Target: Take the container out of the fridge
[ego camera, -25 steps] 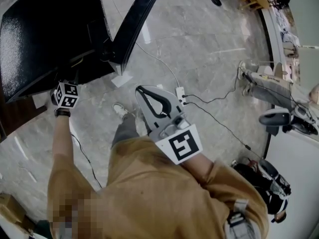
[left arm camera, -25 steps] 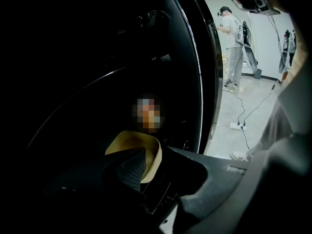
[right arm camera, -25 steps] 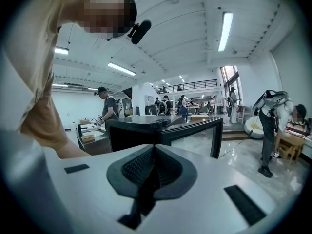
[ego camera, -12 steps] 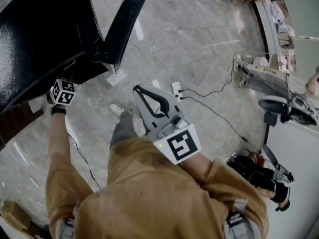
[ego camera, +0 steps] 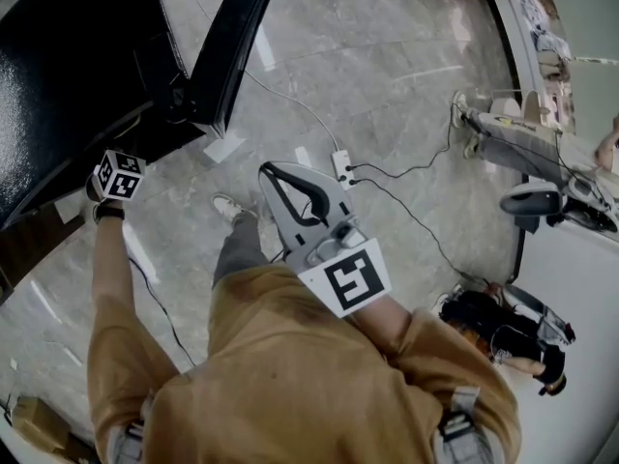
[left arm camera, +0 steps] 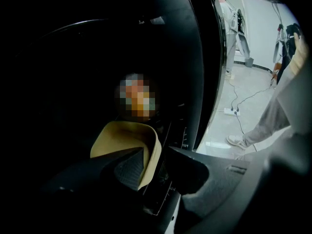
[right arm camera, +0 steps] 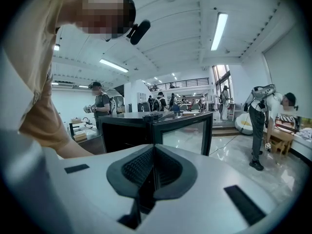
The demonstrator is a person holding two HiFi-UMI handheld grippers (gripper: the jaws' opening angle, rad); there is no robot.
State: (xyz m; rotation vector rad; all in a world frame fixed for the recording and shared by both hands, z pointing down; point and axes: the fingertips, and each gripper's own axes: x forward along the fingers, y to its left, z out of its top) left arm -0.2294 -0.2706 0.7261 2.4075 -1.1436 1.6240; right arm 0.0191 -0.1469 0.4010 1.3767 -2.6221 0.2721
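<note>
- Left gripper: two dark jaws with ribbed pads, standing apart and opening.
- Container: pale yellow with a curved rim, directly ahead of the jaws. Its near wall runs down into the gap, just beside the left pad and clear of the right jaw.
- Fridge: black, its inside dark ahead and to the left, its edge rising to the right of the jaws.
- Floor: grey and glossy, beyond the right jaw.
- Power strip: white, on the floor, cable attached.
- Person's leg: grey trousers, far right.
- Shoe: white.
</note>
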